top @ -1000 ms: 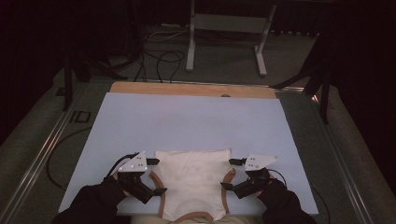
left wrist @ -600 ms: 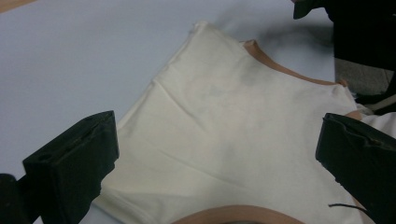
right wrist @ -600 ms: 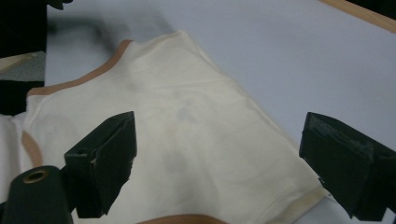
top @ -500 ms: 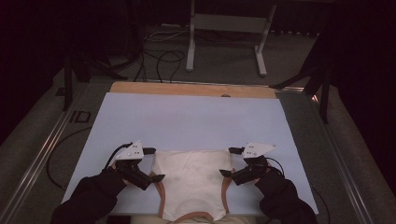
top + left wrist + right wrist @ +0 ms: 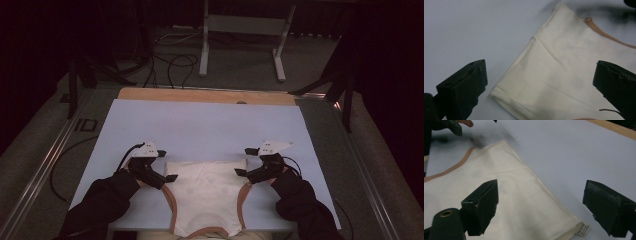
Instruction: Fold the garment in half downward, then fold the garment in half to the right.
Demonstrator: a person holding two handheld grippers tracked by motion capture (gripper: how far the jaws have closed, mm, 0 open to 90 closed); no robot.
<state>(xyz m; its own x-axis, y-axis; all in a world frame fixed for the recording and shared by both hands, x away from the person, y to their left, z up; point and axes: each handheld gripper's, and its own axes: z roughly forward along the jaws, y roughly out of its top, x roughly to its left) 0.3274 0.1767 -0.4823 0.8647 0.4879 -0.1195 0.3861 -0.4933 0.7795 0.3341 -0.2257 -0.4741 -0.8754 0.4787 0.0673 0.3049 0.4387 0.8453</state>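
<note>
Table cover: a pale lilac-blue sheet (image 5: 210,125) is spread over a table with a light wooden far edge (image 5: 200,95), filling the middle of the high view.
Garment: a cream cotton sleeveless top with tan-trimmed armholes (image 5: 207,192) is laid flat at the lower centre of the high view, folded edge toward the frame's middle, lower end hanging off the near edge.
Left gripper: the black two-jaw left gripper (image 5: 167,176) is held at the lower left, just beside the garment's folded left corner; its jaws are spread wide with nothing between them.
Right gripper: the black two-jaw right gripper (image 5: 241,172) is held at the lower right by the opposite corner, jaws likewise parted and empty.
Step in hand: each folded corner appears about to be pinched. It would be done best by taking every layer at the corner, closing both sides evenly, and keeping the fold edge straight.
Left gripper view: a doubled, rounded corner (image 5: 499,93) is shown at lower centre, layering unreadable from above.
Right gripper view: a small white printed label (image 5: 583,229) is seen at the lower right, poking from the corner, too small to be read from the high view.
</note>
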